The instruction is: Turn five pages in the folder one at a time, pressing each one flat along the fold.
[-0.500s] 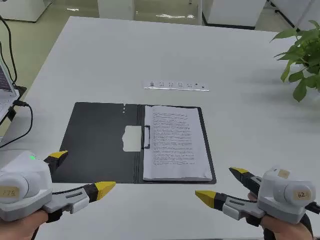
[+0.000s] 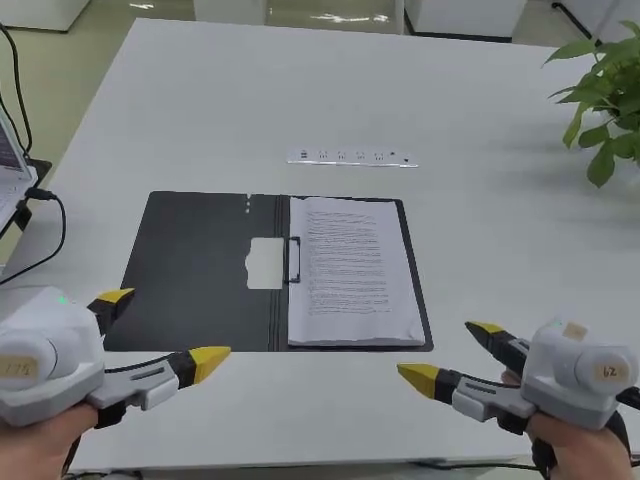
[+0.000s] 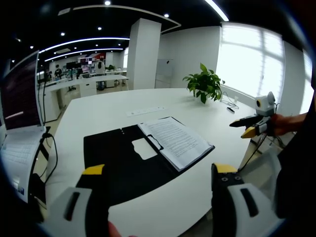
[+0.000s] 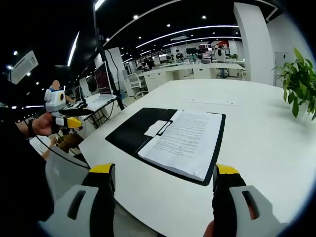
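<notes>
The left claw [image 2: 163,327] and right claw [image 2: 450,352] hung released near the folder [image 2: 200,270], whose thin, floppy top page [image 2: 350,265] seemed best lifted by its corner.

Left gripper [image 3: 158,170], jaws spread wide, faces the open folder [image 3: 111,153]; right gripper [image 3: 239,128] well apart

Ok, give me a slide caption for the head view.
Left gripper and right gripper, both open, poised before an open black folder, paper stack on its right half.
</notes>
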`<state>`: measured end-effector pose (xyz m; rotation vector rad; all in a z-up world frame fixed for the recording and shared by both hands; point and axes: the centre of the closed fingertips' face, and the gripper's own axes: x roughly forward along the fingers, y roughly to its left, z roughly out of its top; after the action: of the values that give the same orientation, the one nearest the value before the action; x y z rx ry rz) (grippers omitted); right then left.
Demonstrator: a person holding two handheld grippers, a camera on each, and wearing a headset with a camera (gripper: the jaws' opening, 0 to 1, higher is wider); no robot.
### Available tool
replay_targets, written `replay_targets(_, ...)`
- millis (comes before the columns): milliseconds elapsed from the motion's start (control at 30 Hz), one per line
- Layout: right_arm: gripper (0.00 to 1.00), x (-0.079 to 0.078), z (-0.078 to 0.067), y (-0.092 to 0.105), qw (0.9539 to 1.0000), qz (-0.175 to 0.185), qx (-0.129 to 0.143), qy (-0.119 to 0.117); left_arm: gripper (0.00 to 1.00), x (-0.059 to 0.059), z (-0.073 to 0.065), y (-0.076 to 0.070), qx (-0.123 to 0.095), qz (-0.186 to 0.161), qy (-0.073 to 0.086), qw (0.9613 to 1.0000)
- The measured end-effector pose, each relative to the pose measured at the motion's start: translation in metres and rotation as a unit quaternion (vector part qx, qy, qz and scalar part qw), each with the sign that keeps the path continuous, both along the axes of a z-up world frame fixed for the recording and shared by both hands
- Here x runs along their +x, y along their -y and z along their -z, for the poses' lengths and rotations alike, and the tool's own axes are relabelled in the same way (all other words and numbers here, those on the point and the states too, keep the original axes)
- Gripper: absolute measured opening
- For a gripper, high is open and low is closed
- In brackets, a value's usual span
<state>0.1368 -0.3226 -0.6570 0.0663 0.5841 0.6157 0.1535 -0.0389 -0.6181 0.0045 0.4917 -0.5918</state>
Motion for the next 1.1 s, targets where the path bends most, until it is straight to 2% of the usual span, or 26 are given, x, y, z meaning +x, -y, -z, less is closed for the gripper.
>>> replay_targets(400, 0.8, 0.0002, -0.0005, -0.0055, 1.0, -0.005, 0.0, -0.001, 0.86, 0.0002, -0.0006, -0.0012, 0.0, 0.001, 0.0, 1.0)
replay_targets(1100, 0.8, 0.0005, -0.0002, -0.0035, 1.0, -0.002, -0.001, 0.0, 0.86, 0.0029, 0.0001, 0.002, -0.001, 0.005, 0.0, 1.0)
